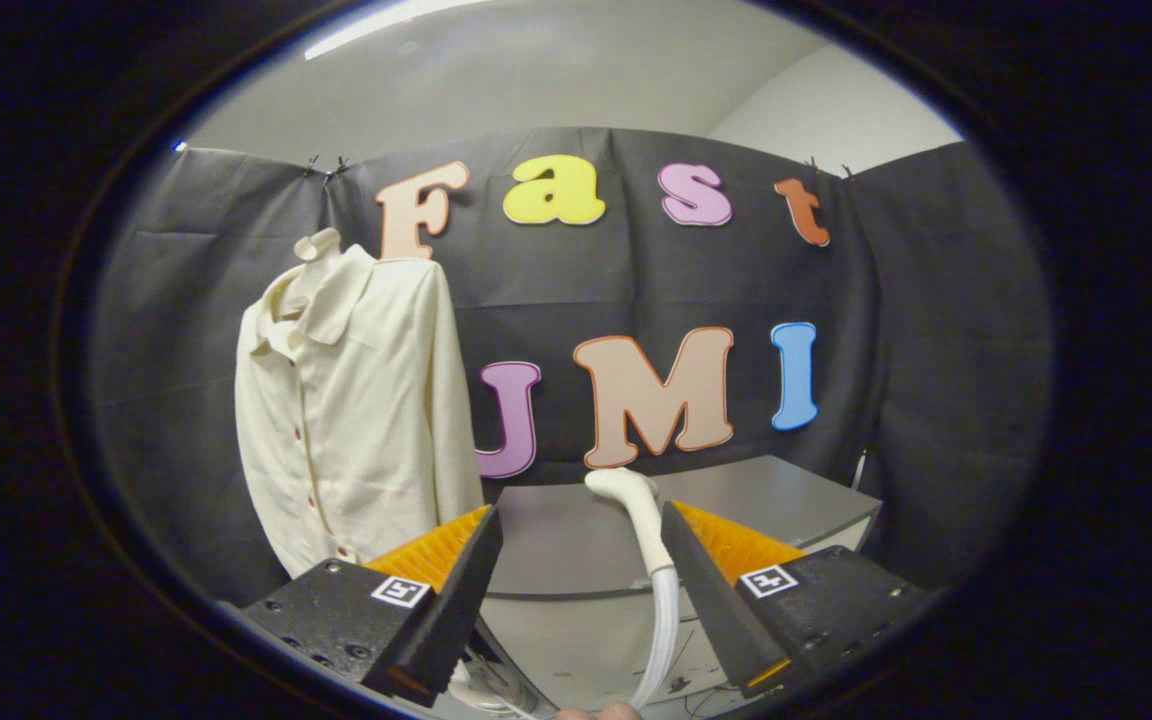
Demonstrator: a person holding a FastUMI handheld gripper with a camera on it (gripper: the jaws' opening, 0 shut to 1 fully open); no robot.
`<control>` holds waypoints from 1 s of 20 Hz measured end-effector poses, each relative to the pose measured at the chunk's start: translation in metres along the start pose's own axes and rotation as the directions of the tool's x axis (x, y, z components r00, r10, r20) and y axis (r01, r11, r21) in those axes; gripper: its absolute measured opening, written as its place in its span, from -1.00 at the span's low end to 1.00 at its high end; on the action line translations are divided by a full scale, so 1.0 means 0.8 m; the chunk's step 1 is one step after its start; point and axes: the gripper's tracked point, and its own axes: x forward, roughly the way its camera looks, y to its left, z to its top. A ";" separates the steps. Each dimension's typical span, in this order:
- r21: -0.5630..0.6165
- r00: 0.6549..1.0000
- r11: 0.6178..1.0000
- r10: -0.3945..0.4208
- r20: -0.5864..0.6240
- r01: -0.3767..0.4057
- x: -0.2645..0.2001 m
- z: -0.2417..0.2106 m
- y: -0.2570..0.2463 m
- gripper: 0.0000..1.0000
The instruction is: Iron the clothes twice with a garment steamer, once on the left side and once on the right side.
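The tool (581, 575) is held with its fingers apart, nothing clamped. The steamer head (636, 510) is seen just ahead, nearer the right finger, above the grey worktop (576, 545). The cream shirt (356, 400) is hung beyond the left finger.

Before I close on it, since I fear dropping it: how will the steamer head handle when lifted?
The steamer head looks like smooth rigid plastic, so probably slippery. Its hose hangs below and will likely tug. The open tongs sit around it, untouching.

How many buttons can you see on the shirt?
3 for sure, dark red, running down the front of the shirt: one mid-chest, one lower, one by the hem, above the open gripper. More may be hidden.
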 end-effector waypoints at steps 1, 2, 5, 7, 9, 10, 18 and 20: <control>-0.010 1.000 1.000 0.003 0.001 -0.003 0.018 -0.002 -0.012 0.94; -0.024 1.000 1.000 0.004 -0.004 -0.004 0.036 -0.007 -0.024 0.93; -0.031 0.999 0.999 0.017 -0.035 -0.018 0.086 -0.025 -0.052 0.94; -0.011 0.998 0.999 0.031 -0.052 -0.032 0.117 -0.035 -0.062 0.94; -0.007 0.996 0.999 0.037 -0.078 -0.038 0.149 -0.048 -0.070 0.94; -0.006 0.994 0.999 0.043 -0.096 -0.044 0.162 -0.055 -0.071 0.94; -0.041 0.952 0.995 0.078 -0.294 -0.095 0.252 -0.113 -0.075 0.95; -0.057 0.936 0.993 0.081 -0.343 -0.106 0.270 -0.125 -0.075 0.95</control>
